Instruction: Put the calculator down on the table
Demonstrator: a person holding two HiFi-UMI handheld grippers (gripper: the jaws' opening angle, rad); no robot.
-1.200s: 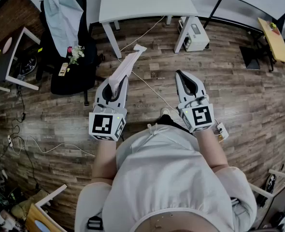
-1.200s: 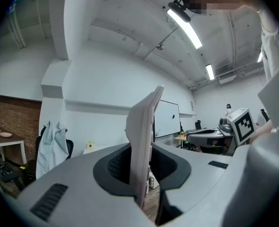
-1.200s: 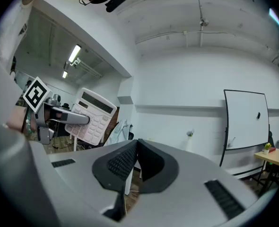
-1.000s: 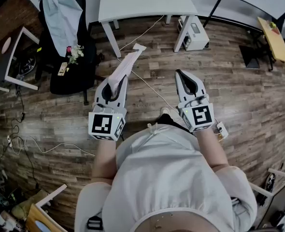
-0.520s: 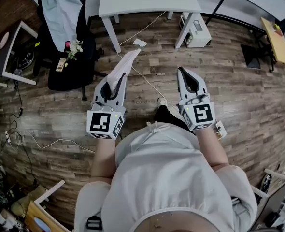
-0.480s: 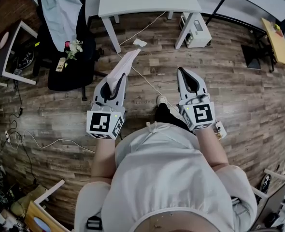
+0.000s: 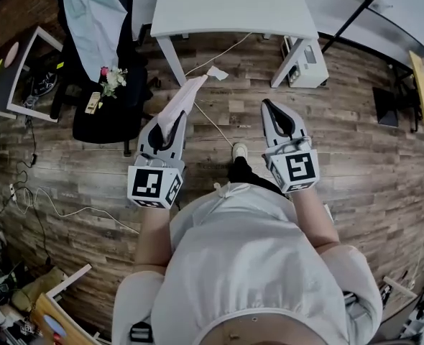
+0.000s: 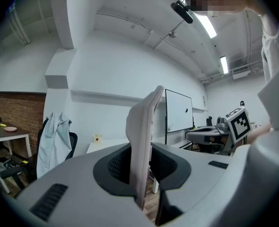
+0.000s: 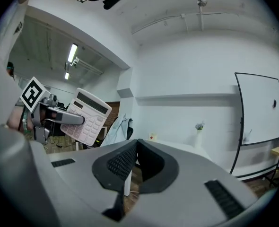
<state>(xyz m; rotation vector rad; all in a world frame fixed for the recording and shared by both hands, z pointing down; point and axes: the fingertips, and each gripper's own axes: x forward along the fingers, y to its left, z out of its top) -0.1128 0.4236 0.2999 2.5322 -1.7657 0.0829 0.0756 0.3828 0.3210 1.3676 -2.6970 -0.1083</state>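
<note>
The pale pink calculator (image 7: 182, 98) sticks out forward from my left gripper (image 7: 169, 125), which is shut on its lower end. In the left gripper view the calculator (image 8: 142, 136) stands edge-on between the jaws of that gripper (image 8: 140, 170). The right gripper view shows the calculator's (image 9: 88, 117) keys and display off to the left. My right gripper (image 7: 268, 107) is held level beside the left one, shut with nothing in it; its jaw tips (image 9: 137, 142) meet. The white table (image 7: 233, 6) stands ahead, above the wooden floor.
A black chair (image 7: 104, 113) draped with a light garment (image 7: 90, 20) stands left of the table, with flowers (image 7: 111, 77) on it. A cable (image 7: 206, 115) runs across the floor. A small white unit (image 7: 309, 54) sits by the table's right leg. A side table (image 7: 21, 95) is at far left.
Both grippers and the person have moved forward across the floor toward the white table, which sits lower and nearer in view. The calculator stays in the left gripper.
</note>
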